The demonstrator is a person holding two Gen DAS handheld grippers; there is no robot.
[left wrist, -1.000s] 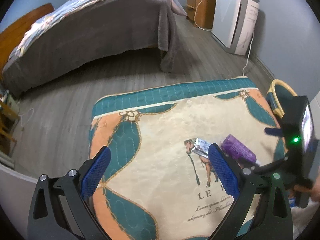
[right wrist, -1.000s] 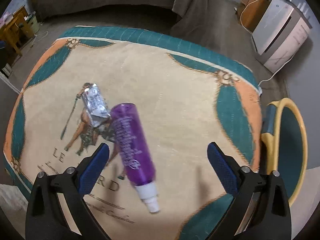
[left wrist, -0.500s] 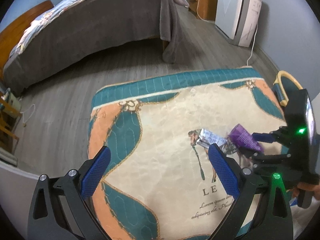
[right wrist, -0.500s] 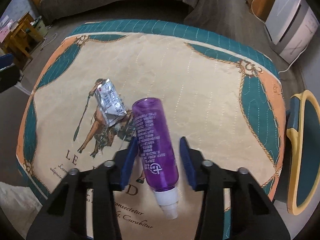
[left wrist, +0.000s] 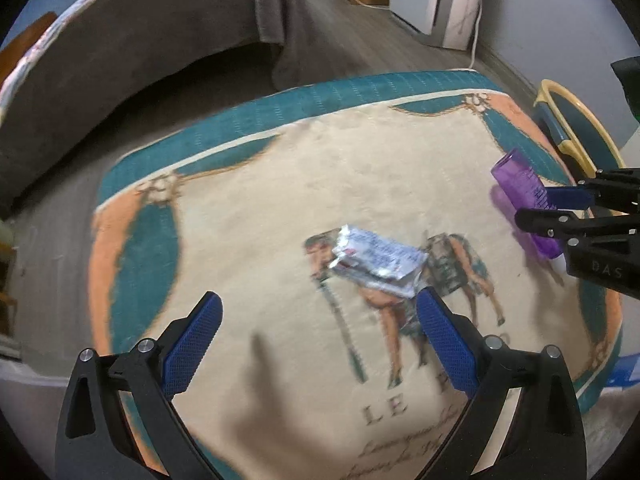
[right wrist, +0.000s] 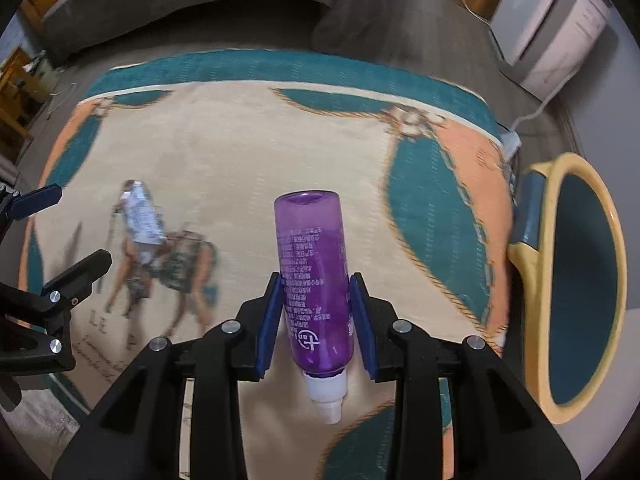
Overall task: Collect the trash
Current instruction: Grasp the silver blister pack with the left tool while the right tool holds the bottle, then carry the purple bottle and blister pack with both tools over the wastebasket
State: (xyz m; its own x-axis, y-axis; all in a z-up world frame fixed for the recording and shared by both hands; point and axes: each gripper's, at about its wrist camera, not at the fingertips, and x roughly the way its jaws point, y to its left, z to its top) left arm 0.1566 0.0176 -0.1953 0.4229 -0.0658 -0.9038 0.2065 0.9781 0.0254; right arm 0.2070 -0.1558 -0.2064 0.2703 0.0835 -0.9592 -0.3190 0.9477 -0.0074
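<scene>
Purple bottle clamped in right tongs, lifted off the rug; half a second back it lay flat, jaws just closing. Cap at 6 o'clock, label text too blurred to read. Foil wrapper on rug at 12 o'clock of left tongs, spread wide. Rug print reads "LE", rest cut off. Yellow-rimmed bin at 3 o'clock.

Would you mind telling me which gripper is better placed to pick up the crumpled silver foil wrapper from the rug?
Left. The left gripper is open, with the crumpled silver foil wrapper just ahead of its fingers. The right gripper is shut on the purple plastic bottle, near the yellow-rimmed teal bin.
</scene>
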